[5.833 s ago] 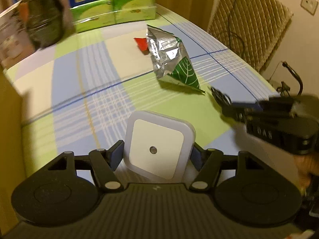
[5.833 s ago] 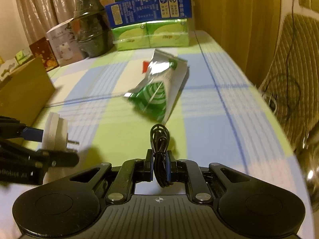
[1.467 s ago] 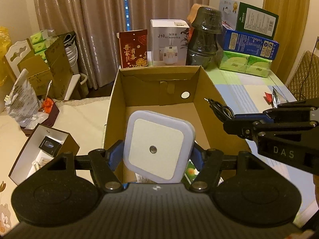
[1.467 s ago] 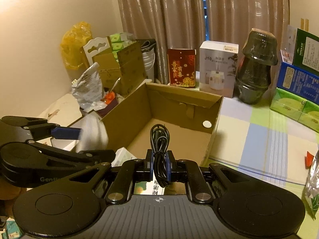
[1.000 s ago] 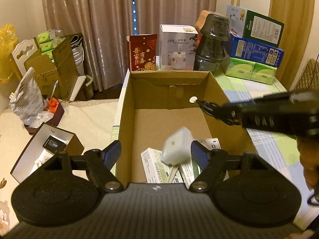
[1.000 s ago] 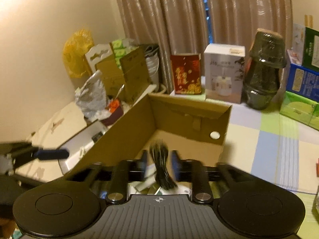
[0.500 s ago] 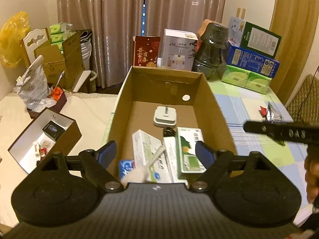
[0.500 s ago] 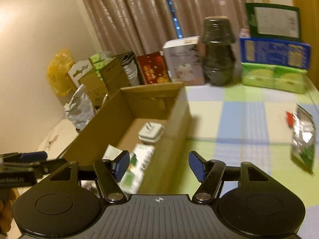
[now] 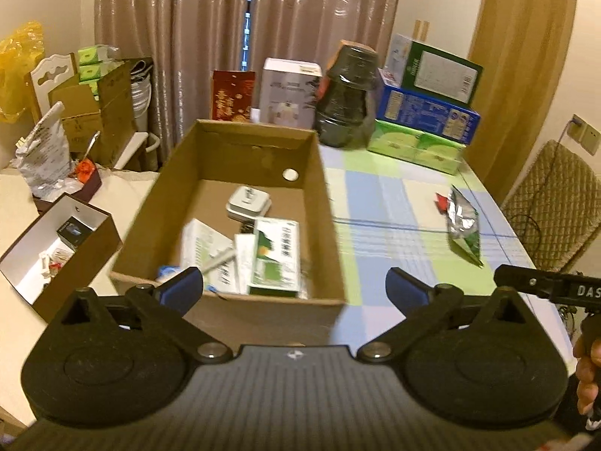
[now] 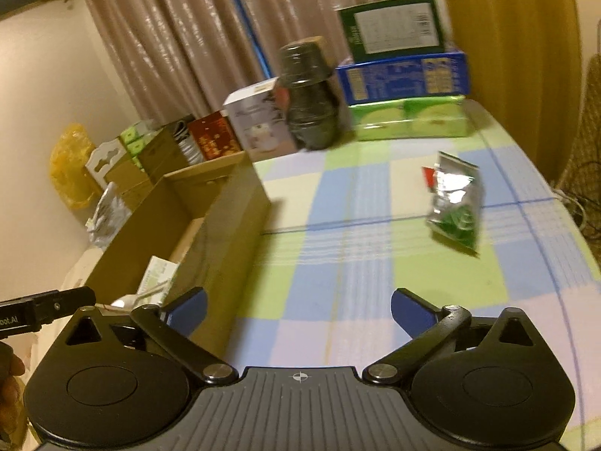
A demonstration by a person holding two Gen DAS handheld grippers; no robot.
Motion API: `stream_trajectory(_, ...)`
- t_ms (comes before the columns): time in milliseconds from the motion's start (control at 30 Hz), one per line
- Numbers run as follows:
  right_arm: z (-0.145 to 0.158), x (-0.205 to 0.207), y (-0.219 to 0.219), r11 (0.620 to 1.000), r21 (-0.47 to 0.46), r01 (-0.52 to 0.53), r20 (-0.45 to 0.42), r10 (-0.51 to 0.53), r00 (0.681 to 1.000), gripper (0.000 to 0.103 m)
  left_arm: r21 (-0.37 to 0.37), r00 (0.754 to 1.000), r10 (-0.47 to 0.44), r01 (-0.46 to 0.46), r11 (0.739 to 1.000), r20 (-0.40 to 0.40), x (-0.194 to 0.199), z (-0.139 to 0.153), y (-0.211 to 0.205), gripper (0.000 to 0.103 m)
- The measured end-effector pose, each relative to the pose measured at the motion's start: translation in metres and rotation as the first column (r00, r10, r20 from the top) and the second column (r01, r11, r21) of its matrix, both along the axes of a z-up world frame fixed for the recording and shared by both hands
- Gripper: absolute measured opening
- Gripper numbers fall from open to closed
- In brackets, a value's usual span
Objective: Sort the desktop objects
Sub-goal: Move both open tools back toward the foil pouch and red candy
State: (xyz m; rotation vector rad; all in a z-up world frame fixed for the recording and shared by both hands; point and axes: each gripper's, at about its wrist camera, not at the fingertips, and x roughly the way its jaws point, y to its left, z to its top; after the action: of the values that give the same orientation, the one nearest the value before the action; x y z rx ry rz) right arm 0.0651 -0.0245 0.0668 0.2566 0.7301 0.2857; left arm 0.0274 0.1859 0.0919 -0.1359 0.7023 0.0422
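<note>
My right gripper (image 10: 298,310), fingers wide and empty like the left gripper (image 9: 295,287), is nearer the foil snack bag (image 10: 456,206), which lies ahead-right, long axis pointing away.

Left wrist view: mounted behind the left gripper (image 9: 295,287), raised above the near end of the cardboard box (image 9: 323,203), looking down into it toward 12 o'clock
Right wrist view: mounted behind the right gripper (image 10: 298,310), low over the checked tablecloth (image 10: 330,282), facing 12 to 1 o'clock, box wall (image 10: 225,225) close at 10 o'clock
Shared: box, tablecloth (image 9: 390,225), foil snack bag (image 9: 464,227) (image 10: 456,206), dark wrapped jar (image 9: 347,99) (image 10: 311,105), stacked cartons (image 9: 424,120) (image 10: 407,75), curtains (image 9: 225,18) (image 10: 180,37)
Cross-sight: right gripper's tip (image 9: 544,287) at 3 o'clock in the left view; left gripper's tip (image 10: 49,310) at 9 o'clock in the right view
</note>
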Motion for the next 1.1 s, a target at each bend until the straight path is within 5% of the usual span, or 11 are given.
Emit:
stream_trajectory(700, -0.011, -0.030, -0.090, 0.986, -0.041, 0.163, -0.011, -0.164, 0.986, 0.101, -0.014, 0.987, -0.152, 0.152, 0.988, -0.043, 0.005, -0.013, -0.095, 0.102)
stream_trajectory(1100, -0.013, 0.002, -0.115, 0.979, -0.059, 0.193, 0.015, -0.192, 0.981, 0.101, 0.028, 0.971, -0.231, 0.233, 0.972, -0.058, 0.057, -0.022, -0.130, 0.102)
